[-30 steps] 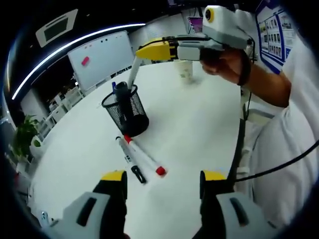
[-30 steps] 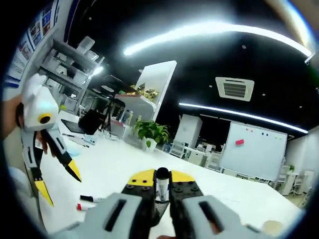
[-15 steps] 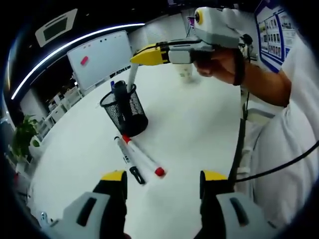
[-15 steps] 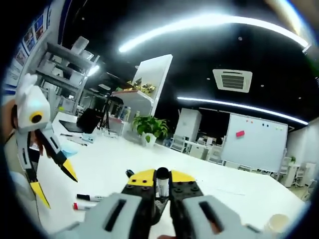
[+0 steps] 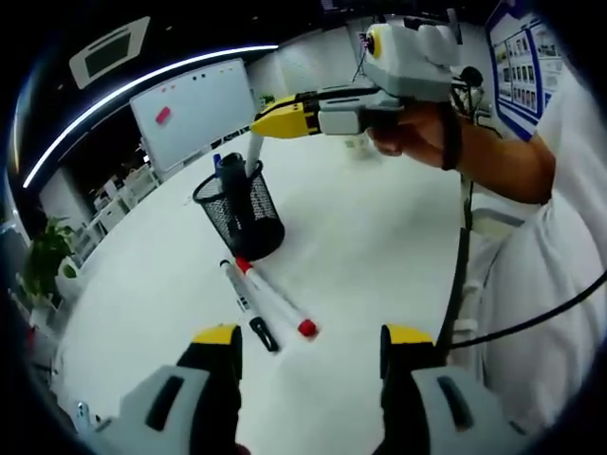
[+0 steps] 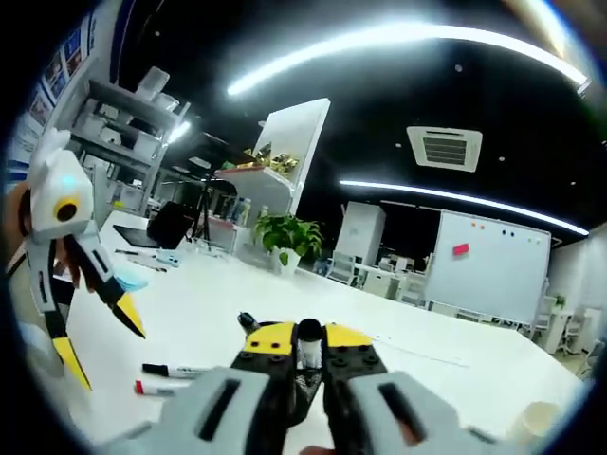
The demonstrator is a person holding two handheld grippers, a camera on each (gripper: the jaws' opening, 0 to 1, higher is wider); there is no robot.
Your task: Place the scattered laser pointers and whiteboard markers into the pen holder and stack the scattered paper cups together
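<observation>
The right gripper (image 5: 275, 106) is clamped on a white marker (image 5: 253, 152) whose lower end is just entering the mesh pen holder (image 5: 242, 213), mid-table. Released tilted, it could catch the rim and tip the holder. The left gripper (image 5: 308, 346) hangs with jaws apart over two markers (image 5: 270, 301) lying near the table's (image 5: 379, 237) front edge.

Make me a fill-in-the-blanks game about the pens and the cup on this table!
1. The right gripper holds a white marker over the black mesh ____.
2. Two markers lie on the white ____.
3. One lying marker has a ____ cap.
4. The left gripper is ____.

Missing words: pen holder; table; red; open
</observation>
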